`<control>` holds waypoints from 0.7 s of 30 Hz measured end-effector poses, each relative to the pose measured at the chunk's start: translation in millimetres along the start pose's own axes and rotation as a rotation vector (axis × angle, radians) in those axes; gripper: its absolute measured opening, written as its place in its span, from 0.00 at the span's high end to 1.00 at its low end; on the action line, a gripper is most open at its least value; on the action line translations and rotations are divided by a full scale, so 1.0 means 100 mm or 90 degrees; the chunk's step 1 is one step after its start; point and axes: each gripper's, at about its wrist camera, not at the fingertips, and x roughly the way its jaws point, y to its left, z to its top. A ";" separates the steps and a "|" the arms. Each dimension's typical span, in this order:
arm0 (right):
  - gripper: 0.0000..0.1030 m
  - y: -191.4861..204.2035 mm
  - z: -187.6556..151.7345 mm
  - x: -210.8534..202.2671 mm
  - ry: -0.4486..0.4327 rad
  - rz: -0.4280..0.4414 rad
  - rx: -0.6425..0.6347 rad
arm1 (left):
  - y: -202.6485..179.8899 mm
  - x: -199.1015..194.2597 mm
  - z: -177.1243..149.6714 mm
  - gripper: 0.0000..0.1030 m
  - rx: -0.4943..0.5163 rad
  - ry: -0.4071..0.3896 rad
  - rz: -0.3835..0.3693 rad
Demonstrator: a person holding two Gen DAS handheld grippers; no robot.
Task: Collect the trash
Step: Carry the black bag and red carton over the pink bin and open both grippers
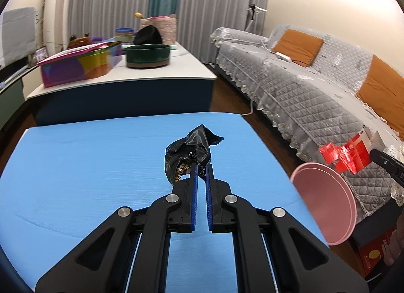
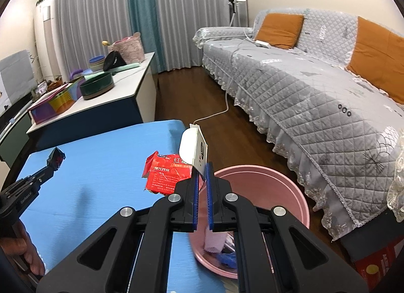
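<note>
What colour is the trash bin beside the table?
Pink bin; clearest in the right wrist view.

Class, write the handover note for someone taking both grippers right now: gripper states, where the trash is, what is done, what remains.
Left gripper: shut on the crumpled black plastic wrapper, held above the blue table top.
Right gripper: shut on the torn red and white cardboard box, at the table's edge beside the round pink plastic bin.
Done: both pieces picked up; the bin already holds some scraps.
Left: carry each over the bin, open the jaws, drop them in.
</note>
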 end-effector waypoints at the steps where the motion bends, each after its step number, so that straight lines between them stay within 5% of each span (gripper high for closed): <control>1: 0.94 -0.03 0.00 0.00 0.000 -0.002 0.002 | -0.04 0.01 0.00 0.94 0.004 0.000 -0.004; 21: 0.94 -0.66 -0.07 0.02 0.006 -0.064 0.034 | -0.83 0.16 -0.04 0.94 0.063 -0.001 -0.084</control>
